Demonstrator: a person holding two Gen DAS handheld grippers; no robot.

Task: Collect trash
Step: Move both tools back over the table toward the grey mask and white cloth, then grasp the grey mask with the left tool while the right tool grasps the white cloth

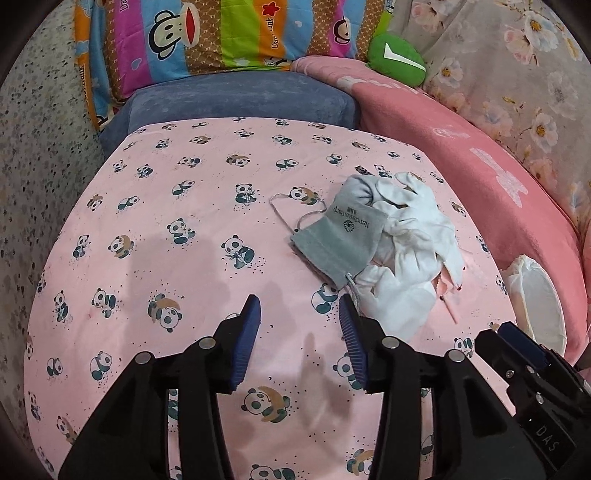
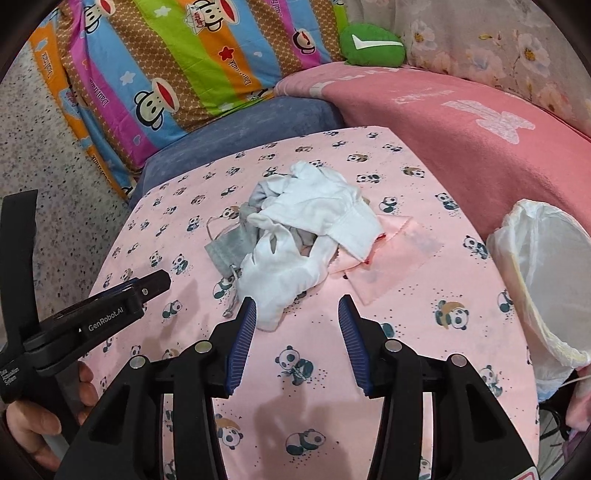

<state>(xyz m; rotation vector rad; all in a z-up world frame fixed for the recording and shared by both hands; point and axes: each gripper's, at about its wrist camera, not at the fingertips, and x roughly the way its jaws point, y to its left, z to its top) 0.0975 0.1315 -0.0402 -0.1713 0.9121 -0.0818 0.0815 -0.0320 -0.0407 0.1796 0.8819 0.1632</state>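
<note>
Nearest us, the left gripper (image 1: 300,314) hangs with its blue-padded fingers (image 1: 248,325) parted and nothing between them, above the panda-print pink sheet (image 1: 184,221). Our right gripper (image 2: 297,314) is likewise spread and empty, its left finger tip just beside the nearest edge of the trash pile.

A little farther on the sheet lies that pile: crumpled white gloves (image 2: 295,254) heaped over a grey drawstring pouch (image 1: 343,236) with printed lettering, and a pink cloth (image 2: 384,258) spread flat at the pile's right. To the right, at the sheet's edge, stands a bin lined with a white plastic bag (image 2: 535,266).

Beyond come a blue cushion (image 1: 240,99), a pink blanket (image 2: 443,122), a striped monkey-print pillow (image 1: 207,33) and a green plush (image 2: 369,46).
</note>
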